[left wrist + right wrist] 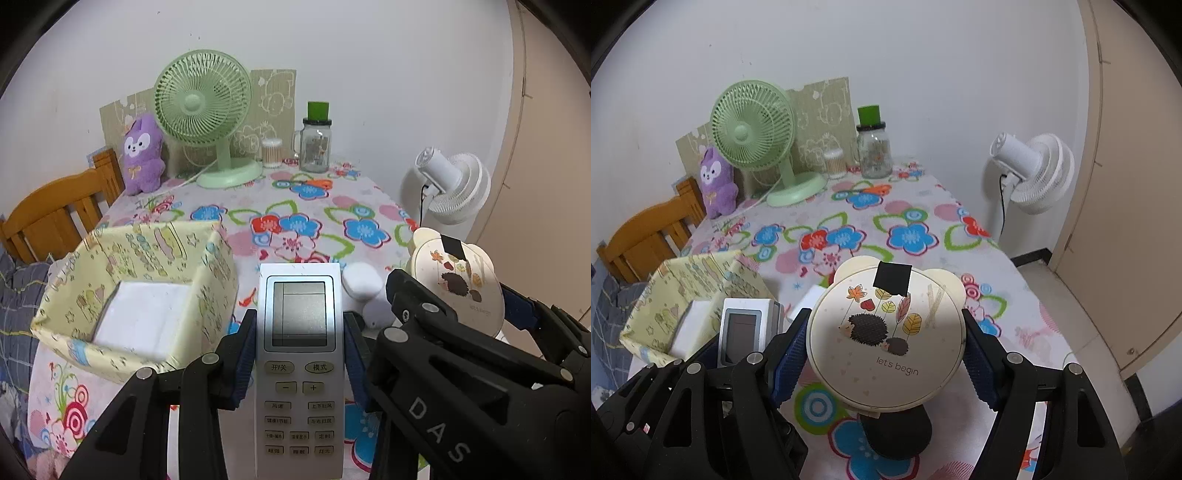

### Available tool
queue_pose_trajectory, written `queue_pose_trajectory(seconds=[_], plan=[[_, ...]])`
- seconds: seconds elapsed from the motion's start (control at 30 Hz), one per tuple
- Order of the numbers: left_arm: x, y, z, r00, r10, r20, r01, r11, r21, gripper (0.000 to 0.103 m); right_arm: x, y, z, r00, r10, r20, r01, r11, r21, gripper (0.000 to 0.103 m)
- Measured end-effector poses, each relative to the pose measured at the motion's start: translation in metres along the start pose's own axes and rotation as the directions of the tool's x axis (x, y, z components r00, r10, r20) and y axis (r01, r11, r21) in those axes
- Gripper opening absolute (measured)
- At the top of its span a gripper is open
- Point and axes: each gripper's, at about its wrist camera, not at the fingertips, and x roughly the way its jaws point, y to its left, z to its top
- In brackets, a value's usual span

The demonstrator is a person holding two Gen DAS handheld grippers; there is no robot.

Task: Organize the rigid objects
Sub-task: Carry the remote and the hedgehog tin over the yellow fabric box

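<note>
My left gripper (pixel 300 360) is shut on a grey air-conditioner remote (pixel 300 365), screen up, held above the flowered tablecloth (pixel 295 206). The remote (pixel 740 328) also shows at the left of the right wrist view. My right gripper (pixel 882 354) is shut on a round cream case (pixel 886 339) with a hedgehog drawing and bear ears, lifted off the table; that case (pixel 458 284) appears at the right of the left wrist view. A yellow fabric storage box (pixel 147 280) with a white box inside stands left of the remote.
At the table's back stand a green desk fan (pixel 203 107), a purple plush (pixel 142 155), a cotton-swab jar (pixel 271 151) and a glass jar (pixel 314 144) with a green lid. Small white items (pixel 362 282) lie between the grippers. A wooden chair (pixel 59 218) and a white floor fan (pixel 1030 170) flank the table.
</note>
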Motion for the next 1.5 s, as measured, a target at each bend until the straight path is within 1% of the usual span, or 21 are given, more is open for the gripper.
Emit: queue_pose_trajectory(seconds=[0.2,0.47,0.77,1.17,1.23,1.37,1.5], plan=[[-0.009,0.008,0.015,1.0,-0.011,0.009,0.011,1.0,0.016,0.044,-0.011,0.012,0.016,1.0,-0.008,0.015,0.008,1.0,-0.011,0.078],[-0.01,0.023,0.032,1.0,-0.01,0.001,0.01,0.999,0.043,0.044,-0.009,0.031,0.033,1.0,-0.013,0.005,0.013,0.999,-0.042,0.078],[-0.012,0.048,0.046,1.0,-0.008,-0.002,0.008,0.998,0.057,0.044,-0.005,0.057,0.046,1.0,0.006,0.001,-0.006,0.998,-0.057,0.078],[-0.011,0.089,0.056,1.0,0.02,-0.01,-0.02,0.998,0.063,0.044,0.003,0.103,0.056,0.998,0.056,-0.011,-0.057,0.995,-0.077,0.078],[-0.009,0.094,0.058,1.0,0.02,-0.019,-0.018,0.997,0.074,0.044,0.005,0.109,0.057,0.998,0.059,-0.016,-0.06,0.995,-0.076,0.078],[-0.006,0.103,0.06,0.999,0.034,-0.013,-0.032,0.995,0.092,0.044,0.013,0.12,0.057,0.998,0.061,-0.029,-0.063,0.996,-0.066,0.078],[0.001,0.116,0.06,0.999,0.02,-0.032,-0.017,0.996,0.087,0.044,0.02,0.132,0.057,0.998,0.054,-0.04,-0.056,0.996,-0.069,0.078]])
